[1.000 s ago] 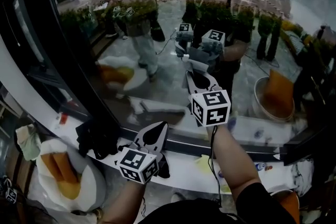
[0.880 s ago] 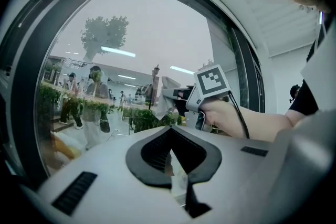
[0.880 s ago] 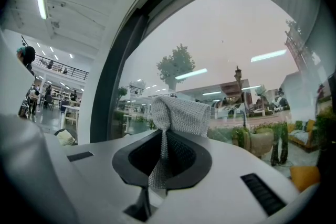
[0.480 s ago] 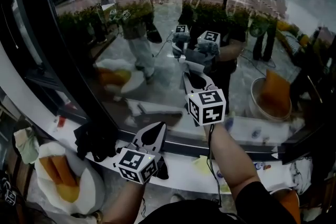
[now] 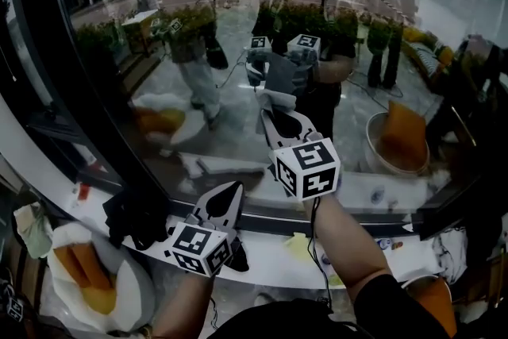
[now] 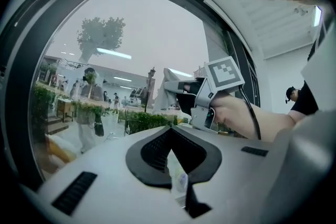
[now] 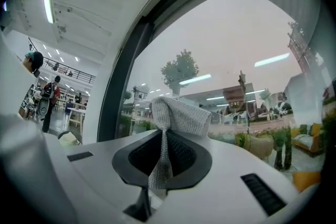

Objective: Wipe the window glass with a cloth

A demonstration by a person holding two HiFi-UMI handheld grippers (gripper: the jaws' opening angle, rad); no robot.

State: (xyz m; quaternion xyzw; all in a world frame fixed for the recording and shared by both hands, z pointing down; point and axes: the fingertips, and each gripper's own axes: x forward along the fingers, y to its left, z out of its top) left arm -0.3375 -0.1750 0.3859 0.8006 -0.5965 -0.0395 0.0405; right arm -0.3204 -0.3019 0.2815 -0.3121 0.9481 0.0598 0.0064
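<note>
The window glass (image 5: 198, 36) fills the head view and mirrors the room. My right gripper (image 5: 268, 105) is raised to the pane, shut on a grey knitted cloth (image 5: 275, 97) whose bunched end meets the glass. In the right gripper view the cloth (image 7: 179, 113) stands up out of that gripper (image 7: 163, 132), pinched between shut jaws. My left gripper (image 5: 235, 188) rests low by the white sill (image 5: 274, 252), jaws together, with only a pale sliver showing between them in its own view (image 6: 169, 131). That view also shows the right gripper (image 6: 209, 96) and the cloth (image 6: 170, 85).
A black window frame (image 5: 55, 59) runs down the left. A black bundle (image 5: 133, 216) lies on the sill at the left. Below it is a white basin (image 5: 131, 294) with orange cloths. Small scraps and a yellow piece (image 5: 302, 246) lie on the sill.
My right gripper has slid a little to the left across the glass with the cloth. The left gripper has stayed by the sill.
</note>
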